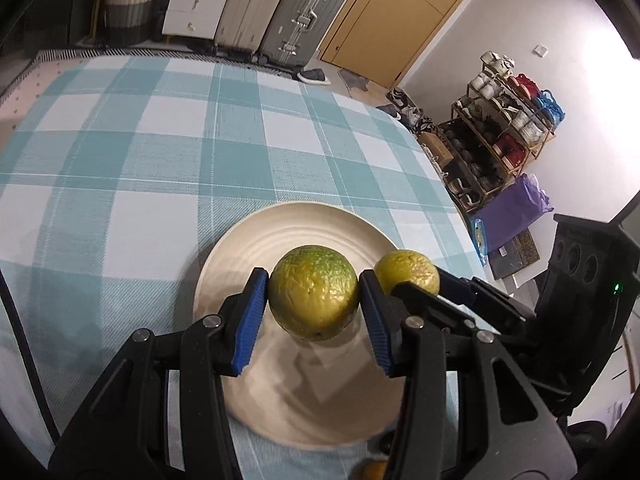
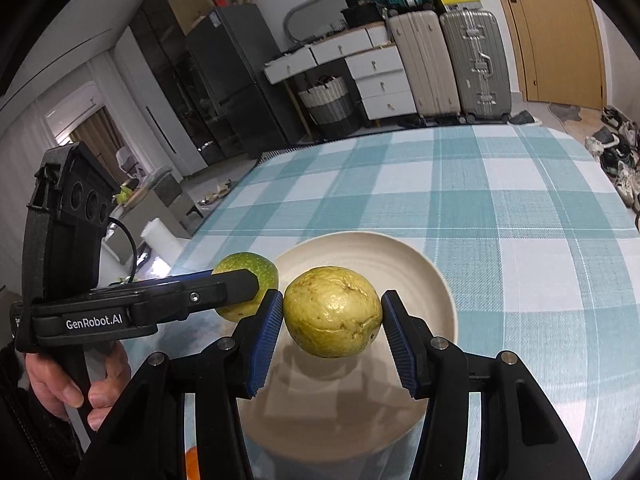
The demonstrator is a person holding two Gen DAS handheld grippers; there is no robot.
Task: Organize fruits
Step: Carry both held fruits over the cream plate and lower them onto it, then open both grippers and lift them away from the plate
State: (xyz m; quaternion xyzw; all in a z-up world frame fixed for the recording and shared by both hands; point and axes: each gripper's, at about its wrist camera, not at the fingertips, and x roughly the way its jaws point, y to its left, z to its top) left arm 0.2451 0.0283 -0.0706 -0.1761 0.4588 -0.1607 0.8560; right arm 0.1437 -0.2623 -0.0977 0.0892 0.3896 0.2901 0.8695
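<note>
Both grippers carry one fruit each, side by side above the cream plate point(image 1: 240, 264).

Left gripper point(image 1: 314, 312): jaws closed to roughly the width of a green-yellow fruit point(image 1: 313, 298), one blue pad point(image 1: 250, 320) pressed on each flank. The fruit sits at the pad tips, centred between them, clear of the plate surface (a shadow lies beneath it, so I judge it lifted). It is near-round, with no long axis worth planning around.

Right gripper point(image 2: 330, 322): jaws at a similar width, holding a paler, dented yellow-green fruit point(image 2: 332, 312). The near pad touches its side; the far pad point(image 2: 400, 340) looks to be at the skin or a hair off it, and I cannot tell which from this view.

Key relation: each fruit hangs directly over the plate, which lies below and slightly ahead of both sets of jaws. The two fruits are just beside each other; in the left wrist view the other fruit point(image 1: 408, 270) shows past the right-hand finger. The left gripper's fruit seems nearer the plate's middle, the right one's nearer the rim.

Judgement: the next move is a straight lowering and release. The risk is the fruits bumping as they roll (the plate is shallow).

A sliver of something orange point(image 2: 192, 460) shows at the bottom edge of the right wrist view, unidentified.
</note>
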